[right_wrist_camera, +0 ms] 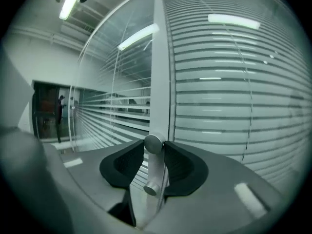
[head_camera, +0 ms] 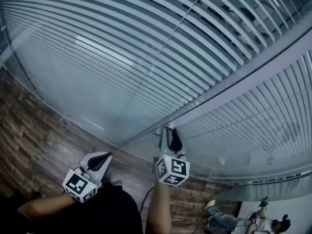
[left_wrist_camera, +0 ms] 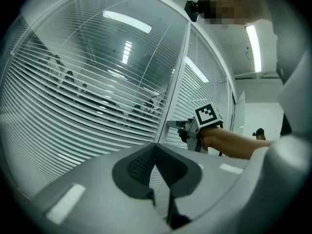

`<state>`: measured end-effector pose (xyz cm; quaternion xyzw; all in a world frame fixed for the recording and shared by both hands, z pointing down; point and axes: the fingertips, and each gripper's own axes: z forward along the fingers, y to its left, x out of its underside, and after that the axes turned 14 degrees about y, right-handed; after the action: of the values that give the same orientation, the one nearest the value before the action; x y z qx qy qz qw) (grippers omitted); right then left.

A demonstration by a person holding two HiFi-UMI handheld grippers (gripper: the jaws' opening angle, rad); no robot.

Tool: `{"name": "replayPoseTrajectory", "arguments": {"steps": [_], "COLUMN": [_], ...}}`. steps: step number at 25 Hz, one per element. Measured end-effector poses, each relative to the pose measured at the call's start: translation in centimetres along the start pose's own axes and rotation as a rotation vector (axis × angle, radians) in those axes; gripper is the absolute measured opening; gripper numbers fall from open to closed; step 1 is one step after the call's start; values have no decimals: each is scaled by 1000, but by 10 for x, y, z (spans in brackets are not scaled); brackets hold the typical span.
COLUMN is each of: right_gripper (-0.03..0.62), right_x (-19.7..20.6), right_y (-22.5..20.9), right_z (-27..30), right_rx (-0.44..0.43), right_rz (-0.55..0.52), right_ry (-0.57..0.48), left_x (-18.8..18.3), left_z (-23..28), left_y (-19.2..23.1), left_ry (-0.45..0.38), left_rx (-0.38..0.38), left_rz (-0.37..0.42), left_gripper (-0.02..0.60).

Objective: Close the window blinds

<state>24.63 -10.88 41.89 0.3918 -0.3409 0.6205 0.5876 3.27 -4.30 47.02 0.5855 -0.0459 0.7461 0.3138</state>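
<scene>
Looking down the glass, the window blinds [head_camera: 146,57] are hanging behind it, slats showing dark gaps at the upper right. The right gripper [head_camera: 168,131] is pressing its tip in at the foot of the pale frame post [head_camera: 243,82], marker cube [head_camera: 172,169] facing the camera. The left gripper [head_camera: 103,158] is hovering lower left over the wooden floor [head_camera: 39,140], short of the glass. Another person [head_camera: 243,221] is showing in the bottom right corner.
</scene>
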Motion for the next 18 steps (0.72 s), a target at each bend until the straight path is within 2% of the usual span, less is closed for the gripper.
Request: {"name": "replayPoseTrajectory", "arguments": {"steps": [4, 9, 11, 12, 14, 18], "right_gripper": [132, 130, 132, 133, 137, 160], "right_x": [0, 5, 10, 12, 12, 1], "right_y": [2, 3, 6, 6, 4, -1], "right_z": [2, 3, 2, 3, 6, -7], "right_rx": [110, 290, 324, 319, 270, 115], "right_rz": [-294, -697, -776, -765, -642, -152], "right_ry": [65, 157, 168, 162, 132, -5], "left_x": [-1, 1, 7, 9, 8, 2], "left_z": [2, 3, 1, 3, 7, 4], "left_y": [2, 2, 0, 0, 1, 0], "left_ry": [3, 7, 8, 10, 13, 14], "left_rx": [-1, 0, 1, 1, 4, 0], "left_rz": [-4, 8, 13, 14, 13, 5], "left_gripper": [2, 2, 2, 2, 2, 2]}}
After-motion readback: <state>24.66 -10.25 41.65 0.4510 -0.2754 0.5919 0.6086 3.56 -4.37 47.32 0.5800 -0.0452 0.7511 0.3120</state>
